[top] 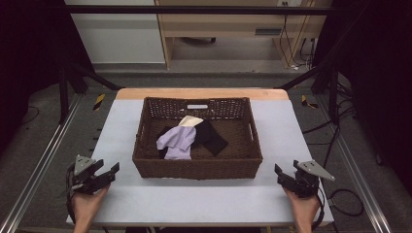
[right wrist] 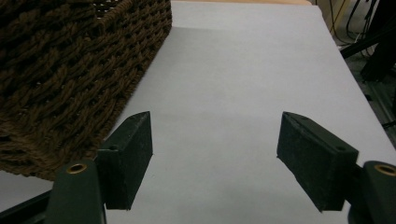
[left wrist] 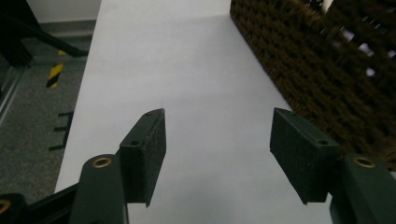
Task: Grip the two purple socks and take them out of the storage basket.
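Grey carpet and black framing are surrounding a pale counter [top: 145,204] whose far edge is showing a strip of bare wood. Sitting at the counter's middle is a dark brown woven basket [top: 197,167], rectangular, with coarse rope-like weave and a slot handle in its far wall. Lying inside it are soft, crumpled pieces of cloth: a lilac cloth [top: 176,141] on top toward the near wall, a cream cloth [top: 191,121] peeking out behind it, and a black cloth [top: 211,137] spreading toward the right side.

Neither tool is touching anything. The left hand-held gripper [top: 108,172] is resting near the counter's near left corner, jaws spread wide with nothing between them; in its own view the flat, matte pads [left wrist: 150,149] are framing bare counter, with the basket wall just to the side. The right hand-held gripper [top: 282,175] is waiting near the near right corner, likewise spread and empty.

This looks like the starting pose, with the cloths untouched. The next move probably calls for lifting one gripper over the near rim and descending onto the lilac cloth, pinching a raised fold since limp fabric offers no firm edge.
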Available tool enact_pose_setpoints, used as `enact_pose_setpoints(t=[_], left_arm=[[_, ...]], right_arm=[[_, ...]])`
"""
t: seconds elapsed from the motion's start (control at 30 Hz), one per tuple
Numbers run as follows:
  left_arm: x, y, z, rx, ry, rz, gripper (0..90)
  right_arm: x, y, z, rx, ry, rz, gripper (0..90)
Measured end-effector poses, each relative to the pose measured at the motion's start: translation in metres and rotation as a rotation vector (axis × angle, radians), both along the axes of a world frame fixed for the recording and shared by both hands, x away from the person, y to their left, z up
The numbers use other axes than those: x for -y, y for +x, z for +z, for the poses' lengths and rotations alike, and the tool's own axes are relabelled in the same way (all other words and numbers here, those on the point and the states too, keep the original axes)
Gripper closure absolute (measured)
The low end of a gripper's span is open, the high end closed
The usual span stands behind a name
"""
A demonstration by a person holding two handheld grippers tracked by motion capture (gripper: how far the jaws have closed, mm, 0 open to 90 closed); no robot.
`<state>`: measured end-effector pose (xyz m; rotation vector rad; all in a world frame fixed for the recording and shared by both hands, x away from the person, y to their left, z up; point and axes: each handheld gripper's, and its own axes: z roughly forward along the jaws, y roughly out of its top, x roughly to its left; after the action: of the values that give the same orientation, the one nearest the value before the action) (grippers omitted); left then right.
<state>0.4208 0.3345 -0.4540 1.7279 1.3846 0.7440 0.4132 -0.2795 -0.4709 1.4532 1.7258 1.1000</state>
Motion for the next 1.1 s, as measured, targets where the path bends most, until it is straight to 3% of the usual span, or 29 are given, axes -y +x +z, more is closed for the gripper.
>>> enact_pose_setpoints(t=[0.13,0.33,0.5,0.53,0.6,0.83,1.1], left_arm=[[0.004,-0.002,0.004,0.022,-0.003,-0.006,34.5],[0.006,-0.009,0.016,0.037,-0.059,-0.025,33.9],[0.009,-0.012,0.024,0.065,-0.064,-0.024,33.5],[0.01,-0.013,0.027,0.072,-0.073,-0.04,33.1],[0.012,-0.014,0.031,0.085,-0.072,-0.05,32.9],[0.013,-0.018,0.046,0.13,-0.086,-0.066,32.6],[0.013,-0.015,0.059,0.143,-0.105,-0.076,32.5]], right_arm=[[-0.001,-0.002,0.001,0.005,0.018,0.014,26.3],[-0.003,-0.005,0.003,0.01,0.004,0.028,26.0],[-0.003,-0.005,0.003,0.01,0.01,0.032,26.1],[-0.003,-0.004,0.002,-0.006,0.016,0.039,27.3],[-0.002,-0.004,0.002,0.006,0.01,0.041,27.8],[-0.003,-0.007,0.002,0.021,-0.002,0.023,30.6],[-0.001,-0.011,0.0,0.035,-0.001,-0.001,32.2]])
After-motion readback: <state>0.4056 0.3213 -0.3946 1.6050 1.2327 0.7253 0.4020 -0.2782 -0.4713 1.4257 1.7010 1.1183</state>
